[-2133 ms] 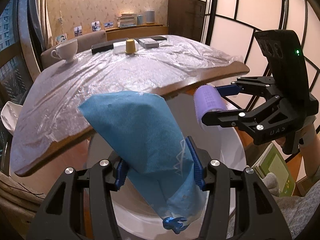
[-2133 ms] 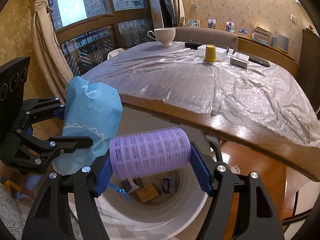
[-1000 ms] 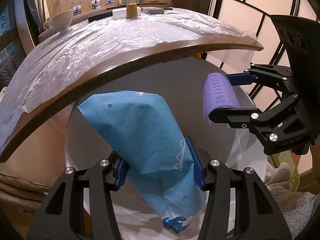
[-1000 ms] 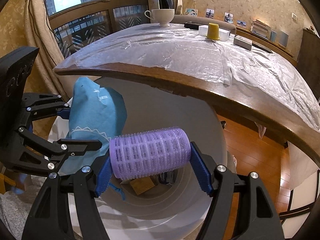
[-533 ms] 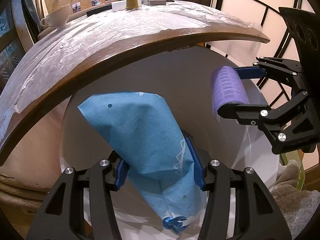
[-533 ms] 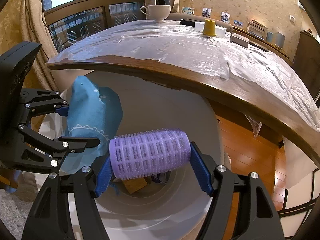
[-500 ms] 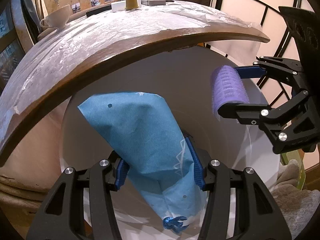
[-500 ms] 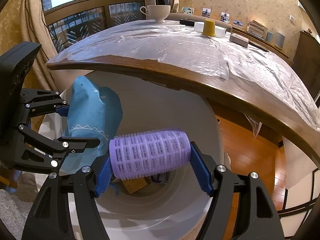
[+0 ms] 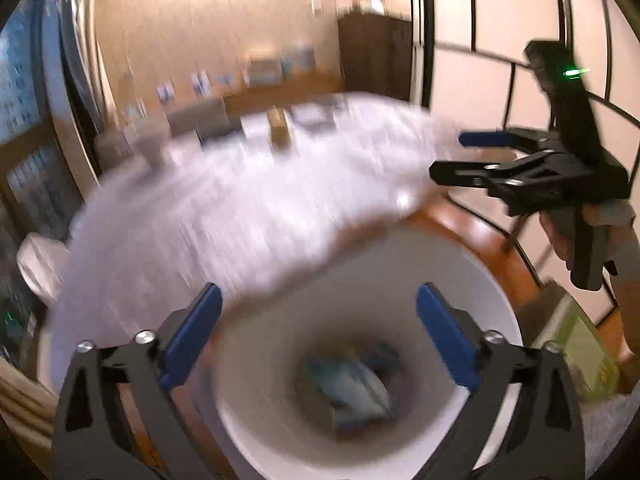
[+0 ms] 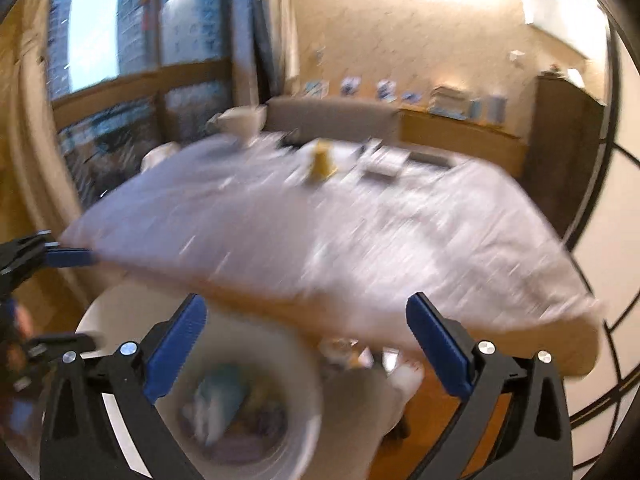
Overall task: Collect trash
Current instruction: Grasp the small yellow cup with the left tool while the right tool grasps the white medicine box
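Blue pouch (image 9: 352, 384) and, seemingly, the purple roller are lying blurred in the white bin (image 9: 472, 280); left gripper (image 9: 318, 334) and right gripper (image 10: 306, 342) are opening wide, now empty.

White trash bin (image 9: 494, 300): round, open-topped, standing upright on the floor at the near edge of the table, partly under its overhang. Interior heavily blurred in both views.

Blue bag (image 9: 354, 384): pale blue, crumpled, lying at the bottom of the bin among other dark, indistinct litter.

Purple item (image 10: 268, 420): a purplish patch just right of the bag; too blurred to identify.
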